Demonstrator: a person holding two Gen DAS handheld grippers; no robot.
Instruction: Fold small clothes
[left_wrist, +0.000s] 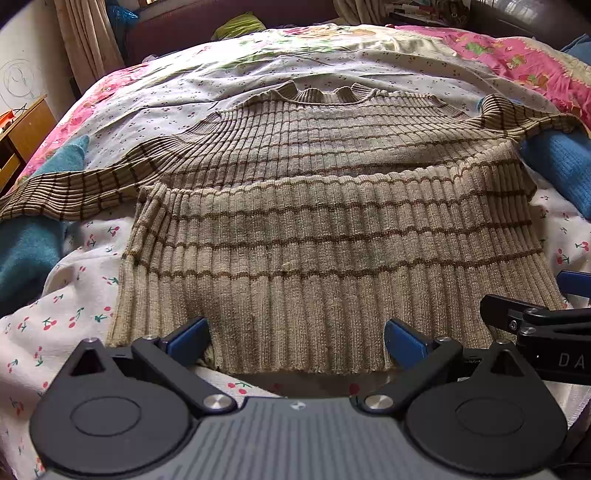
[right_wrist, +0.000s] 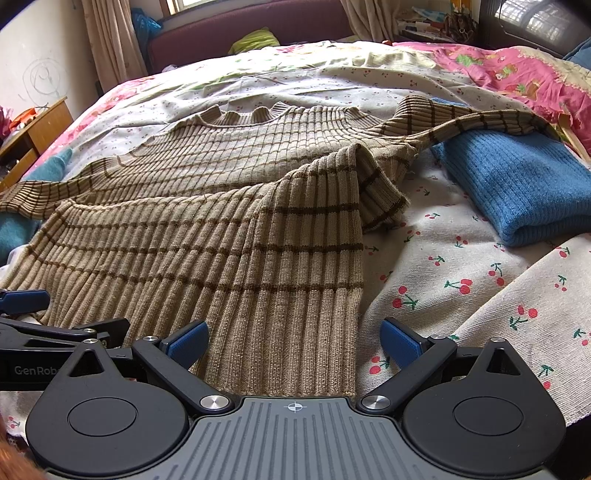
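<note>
Sweater is laid flat on bed, straight ahead of both claws, collar at the far end. Its bottom part appears folded up over the chest, so a doubled band lies nearest the claws, the fold edge just in front of the tips.

Left claw is spread wide, nothing held; the near fold edge sits between and just beyond its 2 blue pads. Right claw is likewise spread and empty, and the sweater's right near corner lies between its pads. The 2 claws are side by side, each visible at the edge of the other's view.

Left sleeve is stretched out far-left of the left claw. Right sleeve is draped far-right of the right claw, its end resting on a blue knit, folded, on the bed to the right. Teal cloth is seen left of the left claw.

Step judged: 1st fold looks done, claws released; sleeves not yet tucked. Next move likely calls for each claw to be reached out to its own sleeve, the sleeve pinched near the cuff and brought inward across the body. Right sleeve must be lifted clear of the blue knit so that piece is not dragged.
</note>
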